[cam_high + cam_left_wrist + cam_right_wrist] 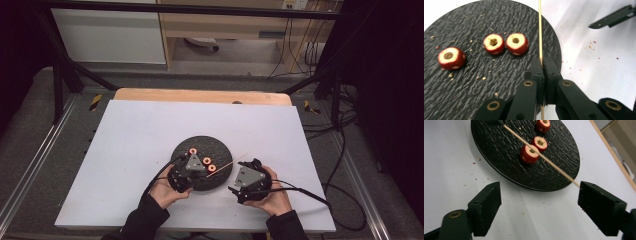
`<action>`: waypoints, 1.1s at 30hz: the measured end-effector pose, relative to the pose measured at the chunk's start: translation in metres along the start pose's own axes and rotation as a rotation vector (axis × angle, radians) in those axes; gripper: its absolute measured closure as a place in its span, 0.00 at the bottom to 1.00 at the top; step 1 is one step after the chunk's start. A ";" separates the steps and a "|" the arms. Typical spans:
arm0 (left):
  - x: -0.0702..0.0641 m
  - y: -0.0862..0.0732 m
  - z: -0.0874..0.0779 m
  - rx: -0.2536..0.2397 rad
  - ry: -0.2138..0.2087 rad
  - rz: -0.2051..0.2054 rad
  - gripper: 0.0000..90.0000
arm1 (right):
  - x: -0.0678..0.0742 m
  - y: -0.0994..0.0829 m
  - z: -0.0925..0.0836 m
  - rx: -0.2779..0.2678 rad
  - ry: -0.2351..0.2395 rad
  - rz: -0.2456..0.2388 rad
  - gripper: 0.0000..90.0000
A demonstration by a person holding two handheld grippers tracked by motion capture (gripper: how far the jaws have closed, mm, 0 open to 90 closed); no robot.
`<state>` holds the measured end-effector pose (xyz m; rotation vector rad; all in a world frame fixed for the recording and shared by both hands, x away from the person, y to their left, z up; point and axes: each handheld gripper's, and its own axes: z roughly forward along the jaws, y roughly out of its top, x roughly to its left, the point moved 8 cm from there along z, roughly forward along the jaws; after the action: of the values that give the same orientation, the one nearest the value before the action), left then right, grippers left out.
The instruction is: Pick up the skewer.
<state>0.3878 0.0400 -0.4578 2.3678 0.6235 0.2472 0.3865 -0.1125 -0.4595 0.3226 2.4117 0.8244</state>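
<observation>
Black plate point(218, 145) on white table point(135, 140)

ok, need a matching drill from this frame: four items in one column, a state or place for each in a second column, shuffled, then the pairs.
Items:
1. left gripper
2. right gripper
3. cored red fruit pieces
4. skewer

States or places:
A. jaws apart, nothing pressed between them
B. lying on the black round plate
C. thin wooden stick, one end clamped, reaching out past the plate's edge
D. jaws shut on the stick

Pairs: 1-D, 2-A, 3-B, 4-C
</observation>
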 end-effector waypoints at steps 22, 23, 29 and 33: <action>-0.023 0.010 0.013 0.074 -0.063 0.107 0.98 | 0.003 -0.008 0.012 0.068 0.010 -0.426 0.58; -0.024 0.010 0.013 0.074 -0.066 0.111 0.98 | 0.004 -0.008 0.012 0.066 0.017 -0.441 0.59; -0.028 0.009 0.015 0.083 -0.080 0.132 0.98 | 0.005 -0.011 0.013 0.088 0.024 -0.518 0.74; -0.030 0.009 0.015 0.084 -0.089 0.137 0.98 | 0.007 -0.014 0.012 0.098 0.042 -0.550 0.80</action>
<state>0.3704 0.0109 -0.4640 2.4909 0.4376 0.1779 0.3873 -0.1143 -0.4793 -0.3170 2.4034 0.4660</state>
